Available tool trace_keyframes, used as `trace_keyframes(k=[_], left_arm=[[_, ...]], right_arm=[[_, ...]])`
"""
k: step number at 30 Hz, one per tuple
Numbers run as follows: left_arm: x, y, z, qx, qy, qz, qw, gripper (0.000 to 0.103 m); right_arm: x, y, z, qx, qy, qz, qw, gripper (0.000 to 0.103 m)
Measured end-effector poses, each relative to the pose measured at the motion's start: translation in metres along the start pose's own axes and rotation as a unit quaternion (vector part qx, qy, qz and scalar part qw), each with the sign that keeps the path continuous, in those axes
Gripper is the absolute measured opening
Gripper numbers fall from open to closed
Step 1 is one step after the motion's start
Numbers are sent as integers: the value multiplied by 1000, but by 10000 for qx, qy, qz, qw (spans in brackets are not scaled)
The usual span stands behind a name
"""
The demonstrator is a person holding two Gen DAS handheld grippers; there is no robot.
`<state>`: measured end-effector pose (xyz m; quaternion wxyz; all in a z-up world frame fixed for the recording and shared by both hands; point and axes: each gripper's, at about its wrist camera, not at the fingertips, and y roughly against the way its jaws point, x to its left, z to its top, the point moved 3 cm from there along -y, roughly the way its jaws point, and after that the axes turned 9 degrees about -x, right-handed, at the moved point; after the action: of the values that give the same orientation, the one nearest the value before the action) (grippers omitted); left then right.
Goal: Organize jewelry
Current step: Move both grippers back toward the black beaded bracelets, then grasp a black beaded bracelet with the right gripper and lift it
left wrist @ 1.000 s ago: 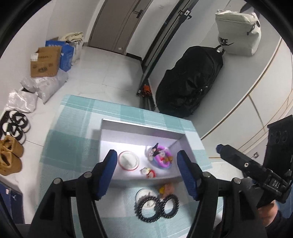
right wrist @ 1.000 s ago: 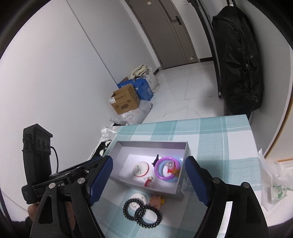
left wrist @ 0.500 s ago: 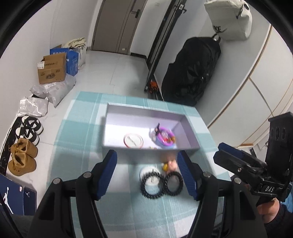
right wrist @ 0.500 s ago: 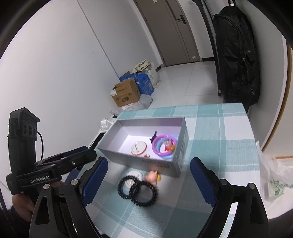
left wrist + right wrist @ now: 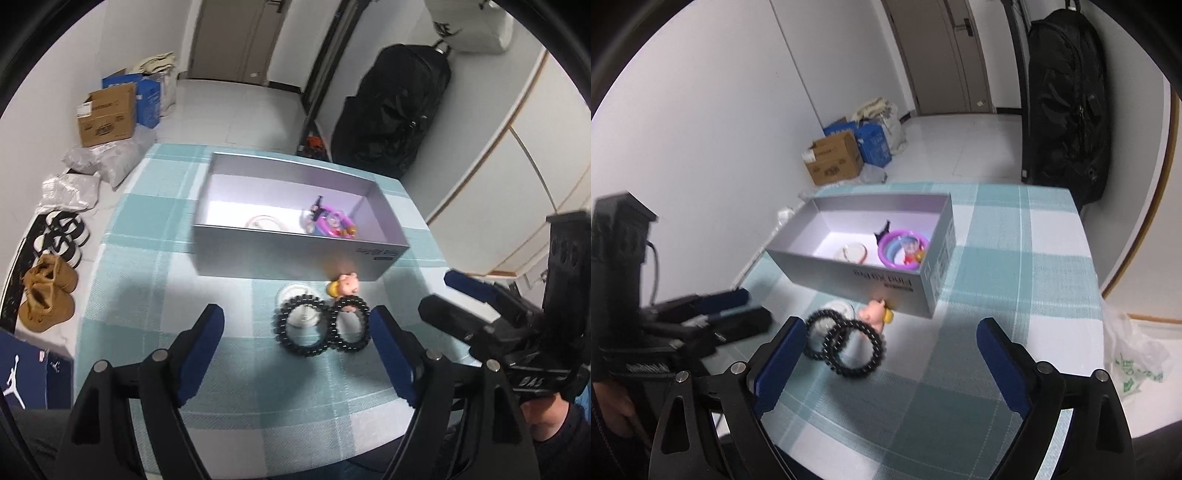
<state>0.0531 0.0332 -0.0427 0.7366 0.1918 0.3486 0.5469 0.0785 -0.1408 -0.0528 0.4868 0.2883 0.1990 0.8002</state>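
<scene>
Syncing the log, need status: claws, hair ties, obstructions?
Left claw opening, empty; right claw open, empty. Two black spiral hair ties on checked cloth, outside grey cardboard box. Pink pig charm beside them; path clear.

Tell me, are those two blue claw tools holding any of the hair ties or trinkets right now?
Nothing is held. The left gripper, jaws opening, and the right gripper, jaws wide, are both empty; the black hair ties lie on the tablecloth.

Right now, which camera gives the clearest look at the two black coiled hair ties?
The left wrist view: the black hair ties lie side by side, both rings fully visible. In the right wrist view they overlap, and one is partly hidden behind a finger.
</scene>
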Motion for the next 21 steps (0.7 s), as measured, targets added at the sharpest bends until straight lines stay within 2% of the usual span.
trace_keyframes(k=[4, 11, 14, 16, 19, 21], left_arm=[[7, 6, 0, -84, 136, 117, 9998, 87], [13, -3, -10, 161, 251, 46, 9995, 88], [18, -12, -14, 293, 164, 172, 9993, 89], [24, -14, -15, 362, 245, 159, 9989, 89], [29, -10, -12, 255, 382, 137, 9989, 90], [32, -7, -9, 155, 442, 162, 9988, 90]], right_arm=[[-1, -9, -7, 206, -57, -11, 9998, 94], [7, -27, -17, 534, -67, 135, 9985, 93], [9, -34, -20, 656, -52, 167, 9977, 92], [11, -37, -21, 660, -17, 163, 9977, 89], [15, -41, -22, 682, 60, 182, 9975, 82], [16, -44, -24, 714, 122, 181, 9972, 72]])
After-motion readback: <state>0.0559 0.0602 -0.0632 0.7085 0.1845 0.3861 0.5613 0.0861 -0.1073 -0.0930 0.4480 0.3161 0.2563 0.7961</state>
